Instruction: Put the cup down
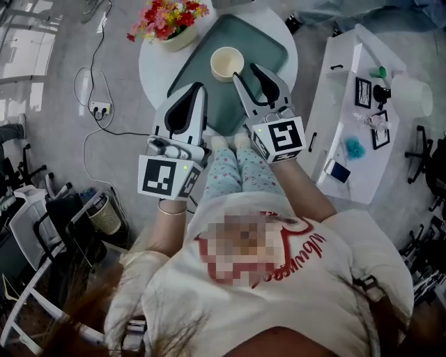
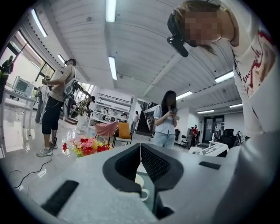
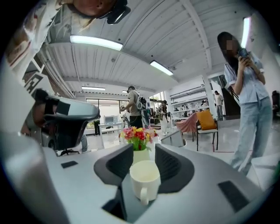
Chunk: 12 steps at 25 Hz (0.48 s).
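1 cup [image 1: 227,64] upright on tray [image 1: 268,43] | right gripper [image 1: 245,71] over tray, jaws wide, gripping nothing | left gripper [image 1: 198,89] near tray, jaws together, empty | set-down looks done; next: withdraw clear

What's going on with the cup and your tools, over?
Left tool shut, empty. Right tool open, gripping nothing. Cup upright on the green tray, just ahead of right tool. Nothing in the way; flowers off to the side.

The left tongs [image 1: 198,89] are held level in front of the body, with the jaws closed tip to tip. The right tongs [image 1: 244,71] are just beside them, reaching slightly farther forward and tipped a little downward. Their jaws are spread wide, both pads free.
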Motion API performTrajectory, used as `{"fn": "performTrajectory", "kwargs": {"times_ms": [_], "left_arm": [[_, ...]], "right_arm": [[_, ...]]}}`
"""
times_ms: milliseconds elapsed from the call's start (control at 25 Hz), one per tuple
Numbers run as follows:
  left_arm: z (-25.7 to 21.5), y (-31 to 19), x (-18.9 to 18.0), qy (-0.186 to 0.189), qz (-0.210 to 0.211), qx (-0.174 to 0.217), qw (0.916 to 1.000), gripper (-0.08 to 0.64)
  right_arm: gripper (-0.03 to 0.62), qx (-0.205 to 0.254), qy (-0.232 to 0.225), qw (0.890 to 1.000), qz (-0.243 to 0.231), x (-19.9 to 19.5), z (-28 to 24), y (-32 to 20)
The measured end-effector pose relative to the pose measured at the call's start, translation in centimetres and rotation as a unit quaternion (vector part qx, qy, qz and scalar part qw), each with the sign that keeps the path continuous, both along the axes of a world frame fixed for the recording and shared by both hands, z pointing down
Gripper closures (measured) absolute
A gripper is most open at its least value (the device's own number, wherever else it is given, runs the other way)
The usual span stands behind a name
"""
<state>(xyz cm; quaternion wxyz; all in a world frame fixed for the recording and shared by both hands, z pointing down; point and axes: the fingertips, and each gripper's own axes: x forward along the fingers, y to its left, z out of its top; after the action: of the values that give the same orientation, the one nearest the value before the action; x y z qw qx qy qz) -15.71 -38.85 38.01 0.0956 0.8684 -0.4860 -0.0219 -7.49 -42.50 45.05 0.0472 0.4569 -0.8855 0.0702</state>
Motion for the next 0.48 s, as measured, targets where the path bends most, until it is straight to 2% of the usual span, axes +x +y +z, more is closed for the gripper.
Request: {"fn": "performTrajectory", "kwargs": {"times_ms": [360, 480], "left_arm": [[-3.8, -0.3, 0.9, -0.001, 0.010, 0.030, 0.9995, 0.542], [-4.8, 0.4, 1.5, 0.000, 0.015, 0.032, 0.9994, 0.541]], "right_arm": [[0.467, 0.063, -0.040, 0.996, -0.040, -0.7, -9.7, 0.3], [0.529, 0.073, -0.039, 0.995, -0.050, -0.6, -12.2, 1.2]]}}
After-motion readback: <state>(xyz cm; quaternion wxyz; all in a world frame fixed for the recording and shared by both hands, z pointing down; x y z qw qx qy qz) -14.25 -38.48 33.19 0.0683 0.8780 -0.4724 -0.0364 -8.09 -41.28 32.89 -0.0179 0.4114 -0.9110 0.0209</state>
